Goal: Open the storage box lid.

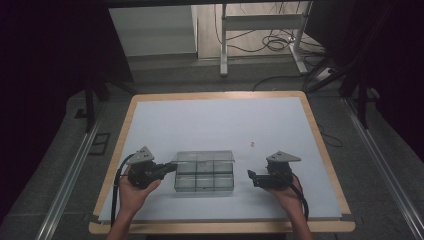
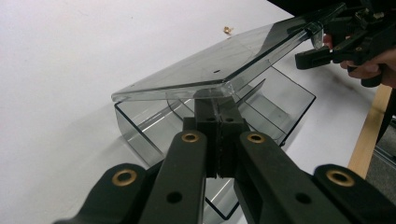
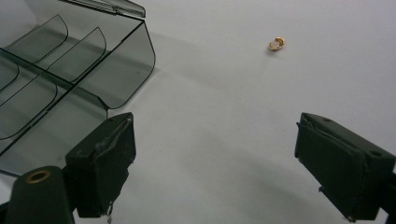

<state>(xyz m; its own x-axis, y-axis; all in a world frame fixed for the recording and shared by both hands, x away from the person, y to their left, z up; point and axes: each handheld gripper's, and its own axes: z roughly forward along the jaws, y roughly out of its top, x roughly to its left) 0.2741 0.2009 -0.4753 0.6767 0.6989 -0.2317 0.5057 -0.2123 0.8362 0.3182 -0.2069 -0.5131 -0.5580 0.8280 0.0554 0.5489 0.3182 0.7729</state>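
The left gripper (image 2: 218,105) is clamped on the raised lid (image 2: 219,63) of the clear compartment box (image 1: 204,171) at mid-worktop (image 1: 210,120). The right gripper (image 3: 215,172) stands open and empty (the nearer one); the small gold piece (image 3: 277,44) lies ahead of its jaws, just beyond the box. No legible markings.

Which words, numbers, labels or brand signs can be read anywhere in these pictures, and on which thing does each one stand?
None: no readable text in any view.
Clear smoky plastic compartment box and its raised clear lid: no print.
Small gold-coloured piece on the white table surface: too small to show any mark.
Black left gripper and black right gripper: bare, no label.
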